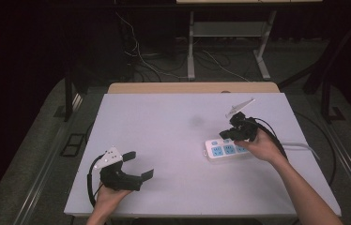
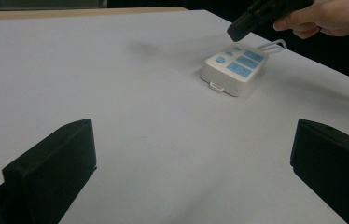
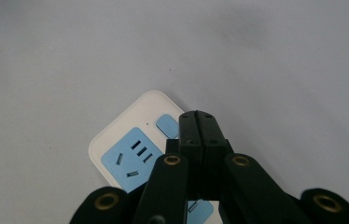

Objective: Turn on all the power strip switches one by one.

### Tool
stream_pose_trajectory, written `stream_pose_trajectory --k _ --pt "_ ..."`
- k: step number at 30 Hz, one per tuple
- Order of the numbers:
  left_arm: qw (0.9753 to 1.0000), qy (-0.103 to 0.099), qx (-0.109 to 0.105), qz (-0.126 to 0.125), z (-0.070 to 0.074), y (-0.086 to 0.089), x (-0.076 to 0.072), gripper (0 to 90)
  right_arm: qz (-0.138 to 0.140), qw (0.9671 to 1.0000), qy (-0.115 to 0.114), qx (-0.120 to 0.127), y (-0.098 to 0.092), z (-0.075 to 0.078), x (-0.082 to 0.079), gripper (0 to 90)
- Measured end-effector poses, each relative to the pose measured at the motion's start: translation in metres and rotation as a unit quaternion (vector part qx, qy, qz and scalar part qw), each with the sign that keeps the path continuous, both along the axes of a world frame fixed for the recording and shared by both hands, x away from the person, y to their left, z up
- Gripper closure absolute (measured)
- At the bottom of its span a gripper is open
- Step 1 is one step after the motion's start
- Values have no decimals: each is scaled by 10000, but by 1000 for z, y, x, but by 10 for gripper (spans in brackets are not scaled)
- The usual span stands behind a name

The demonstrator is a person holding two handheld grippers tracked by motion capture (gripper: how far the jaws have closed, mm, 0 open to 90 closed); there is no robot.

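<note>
A white power strip [image 1: 225,150] with blue socket faces lies right of the table's middle, and its white cable [image 1: 300,145] trails off to the right. My right gripper [image 1: 225,135] hovers just over the strip's far end, jaws pressed together with nothing between them. In the right gripper view the shut jaws [image 3: 200,126] point down at the power strip [image 3: 130,149] beside its small blue button [image 3: 168,125]. My left gripper [image 1: 138,164] rests near the front left, wide open and empty. From the left gripper view the power strip [image 2: 234,69] lies ahead to the right, with the right gripper [image 2: 239,31] above it.
The white table [image 1: 164,136] has a wooden strip [image 1: 192,87] along its far edge. Black cables [image 1: 277,138] loop from the right gripper across the table's right side. Beyond the table, a desk frame [image 1: 191,42] and loose wires lie on the dark floor.
</note>
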State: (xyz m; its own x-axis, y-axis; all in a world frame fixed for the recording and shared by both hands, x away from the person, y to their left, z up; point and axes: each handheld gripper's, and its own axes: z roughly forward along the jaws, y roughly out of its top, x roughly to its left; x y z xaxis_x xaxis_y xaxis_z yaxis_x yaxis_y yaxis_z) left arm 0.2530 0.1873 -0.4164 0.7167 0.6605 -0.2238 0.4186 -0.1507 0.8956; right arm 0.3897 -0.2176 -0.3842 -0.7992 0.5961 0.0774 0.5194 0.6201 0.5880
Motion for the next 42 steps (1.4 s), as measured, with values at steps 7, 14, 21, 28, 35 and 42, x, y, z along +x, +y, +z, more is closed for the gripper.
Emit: stream_pose_trajectory --k 7,14,21,28,35,42 --pt "10000 3 -8 -4 0 0 1 0 82 10000 22 -22 9 2 0 900" --pt "10000 -1 8 -17 0 -1 1 0 118 9999 77 -34 16 -4 1 900" --pt "10000 2 -16 -3 0 0 0 0 157 9997 158 -56 23 -12 3 900" --pt "10000 3 4 -30 -1 -1 0 0 170 9996 215 -93 26 -16 4 900" --pt "10000 6 -13 -18 -1 -1 0 0 182 9995 246 -91 28 -20 5 900" --pt "10000 -3 3 -28 -1 0 0 0 196 9995 234 -89 28 -22 5 900"
